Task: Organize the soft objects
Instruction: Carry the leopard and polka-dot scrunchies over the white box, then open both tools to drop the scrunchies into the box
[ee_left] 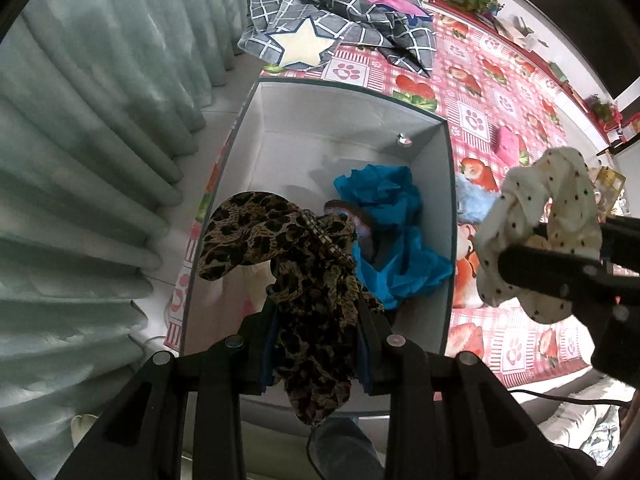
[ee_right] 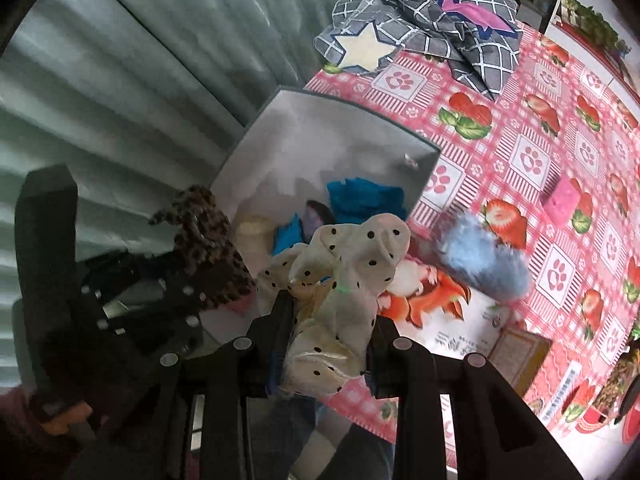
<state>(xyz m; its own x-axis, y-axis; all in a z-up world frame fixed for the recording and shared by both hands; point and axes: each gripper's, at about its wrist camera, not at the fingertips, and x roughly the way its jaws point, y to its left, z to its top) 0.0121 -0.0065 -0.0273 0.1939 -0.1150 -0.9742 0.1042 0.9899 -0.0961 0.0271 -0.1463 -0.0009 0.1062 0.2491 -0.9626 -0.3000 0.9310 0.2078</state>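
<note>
- Clamping a leopard-print cloth [ee_left: 304, 280] between the left gripper [ee_left: 318, 328] fingers, crumpled and drooping, hanging over the near-left part of the white storage box [ee_left: 352, 116].
- Lying inside that box: a bunched blue cloth [ee_left: 396, 232] with a small dark, pink-edged piece against it.
- Pinching a cream, black-dotted cloth [ee_right: 344, 280] between the right gripper [ee_right: 328, 344] fingers, wrinkled and satiny, hovering by the box's right edge.
- Resting further right on the strawberry-and-paw-print worktop [ee_right: 532, 160]: a fluffy light-blue item [ee_right: 484, 260], blurred, and a pink block [ee_right: 564, 200].
- Showing only in the right wrist view: a pale yellowish item [ee_right: 252, 232] inside the box.
- Sprawling at the far end in both views: a grey checked cloth [ee_left: 340, 28] with a cream star.
</note>
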